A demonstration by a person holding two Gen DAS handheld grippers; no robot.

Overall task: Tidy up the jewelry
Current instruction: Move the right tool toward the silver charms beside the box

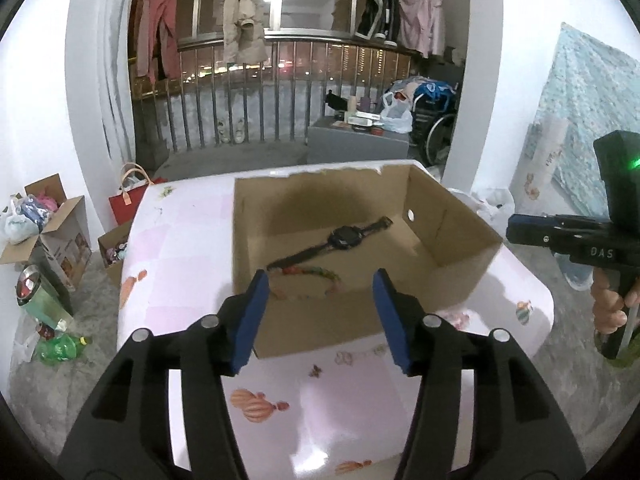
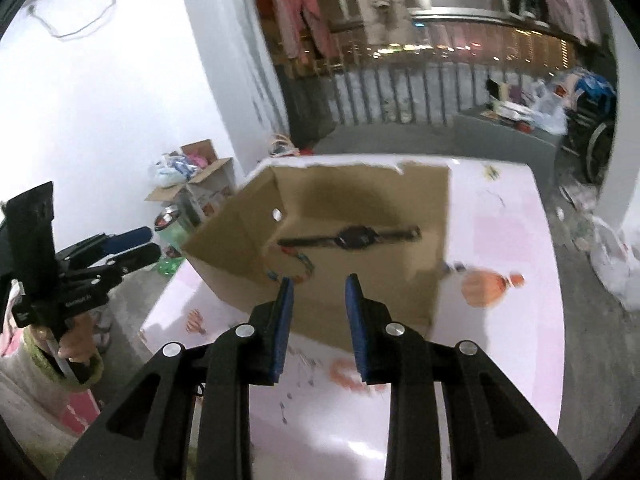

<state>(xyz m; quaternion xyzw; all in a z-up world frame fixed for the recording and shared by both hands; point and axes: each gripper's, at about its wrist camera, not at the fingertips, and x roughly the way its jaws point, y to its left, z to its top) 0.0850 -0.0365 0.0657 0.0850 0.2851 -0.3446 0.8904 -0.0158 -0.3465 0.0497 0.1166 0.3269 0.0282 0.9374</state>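
On the pink-and-white patterned table [image 1: 192, 264] stands an open cardboard box [image 1: 448, 240], the largest thing in play and the landmark for everything else. Inside the box, on its floor, lies a black wristwatch [image 1: 344, 238] stretched out flat, and just nearer the box's front wall sits a coloured bead bracelet [image 1: 308, 280], close to the watch strap; whether the two touch I cannot tell. Both pieces being in the box, the sorting looks largely done, as no other jewelry is clearly visible on the table outside it, though the right wrist view is blurred.

Before the box's front wall, the left gripper [image 1: 320, 316] hangs with its blue pads spread wide and nothing between them. The right gripper [image 2: 319, 316] hovers at the same front wall, pads parted more narrowly, also empty.
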